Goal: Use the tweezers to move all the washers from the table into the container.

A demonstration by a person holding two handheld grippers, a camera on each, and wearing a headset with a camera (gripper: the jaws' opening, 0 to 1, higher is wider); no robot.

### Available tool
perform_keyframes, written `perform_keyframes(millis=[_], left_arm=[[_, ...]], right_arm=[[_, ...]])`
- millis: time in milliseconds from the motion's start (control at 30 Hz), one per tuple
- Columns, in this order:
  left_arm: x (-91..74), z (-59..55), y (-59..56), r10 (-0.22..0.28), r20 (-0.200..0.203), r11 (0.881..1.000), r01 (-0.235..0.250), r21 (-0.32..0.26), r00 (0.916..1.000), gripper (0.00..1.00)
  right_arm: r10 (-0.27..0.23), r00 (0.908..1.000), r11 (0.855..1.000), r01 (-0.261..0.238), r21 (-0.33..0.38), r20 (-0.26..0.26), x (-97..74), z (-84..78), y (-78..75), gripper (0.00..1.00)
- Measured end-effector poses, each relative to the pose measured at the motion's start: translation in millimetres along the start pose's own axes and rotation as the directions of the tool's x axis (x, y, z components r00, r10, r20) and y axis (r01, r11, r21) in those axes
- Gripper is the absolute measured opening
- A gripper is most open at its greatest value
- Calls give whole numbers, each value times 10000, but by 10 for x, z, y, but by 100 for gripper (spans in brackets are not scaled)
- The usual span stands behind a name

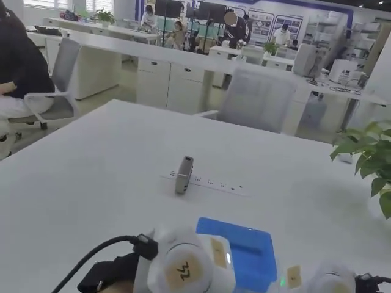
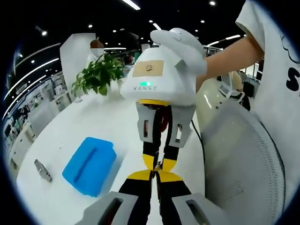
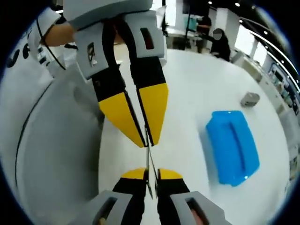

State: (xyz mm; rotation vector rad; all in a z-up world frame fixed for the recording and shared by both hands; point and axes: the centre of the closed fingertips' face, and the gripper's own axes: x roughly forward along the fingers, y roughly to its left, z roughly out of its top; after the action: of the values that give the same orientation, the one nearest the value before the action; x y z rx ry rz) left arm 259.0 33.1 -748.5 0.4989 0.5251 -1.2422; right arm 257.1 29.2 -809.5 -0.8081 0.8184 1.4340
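The white table (image 1: 122, 159) carries the blue container (image 3: 233, 147). Just beside it, the left gripper (image 3: 145, 140) and right gripper (image 3: 150, 174) meet tip to tip. Both pinch the thin tweezers (image 3: 147, 157) between closed jaws.

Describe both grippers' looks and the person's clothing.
The right gripper has a white domed housing with a tan label, XENSE lettering and a green light; grey brackets carry black fingers with yellow tips. The left gripper has the same grey brackets and black, yellow-tipped fingers. A black cable runs to a gripper housing. The person wears a white short-sleeved T-shirt with black print.
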Motion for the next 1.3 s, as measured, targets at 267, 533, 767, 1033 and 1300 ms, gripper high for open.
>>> perform_keyframes(millis=[267,533,767,1033,1300], left_arm=[[204,-202,150,-317,-345,9993,310,-196,9989,0],[382,-499,311,-302,-765,9995,303,-4,9966,0],[455,-684,334,-668,-1393,9976,685,79,9880,0],[533,-901,338,-891,-2478,9945,998,308,9647,0],[606,-1080,347,-598,-3500,9954,822,493,9348,0]], right_arm=[[-6,9977,9996,-12,-266,-680,162,-150,-213,4],[-456,9962,9903,549,1279,-740,370,-255,-385,6],[-1492,9886,9459,1491,2882,-217,371,-262,-439,12],[-2961,9524,8208,2149,5292,725,-88,-367,-295,27],[-4081,9030,6993,2148,6818,1341,-423,-503,-115,33]])
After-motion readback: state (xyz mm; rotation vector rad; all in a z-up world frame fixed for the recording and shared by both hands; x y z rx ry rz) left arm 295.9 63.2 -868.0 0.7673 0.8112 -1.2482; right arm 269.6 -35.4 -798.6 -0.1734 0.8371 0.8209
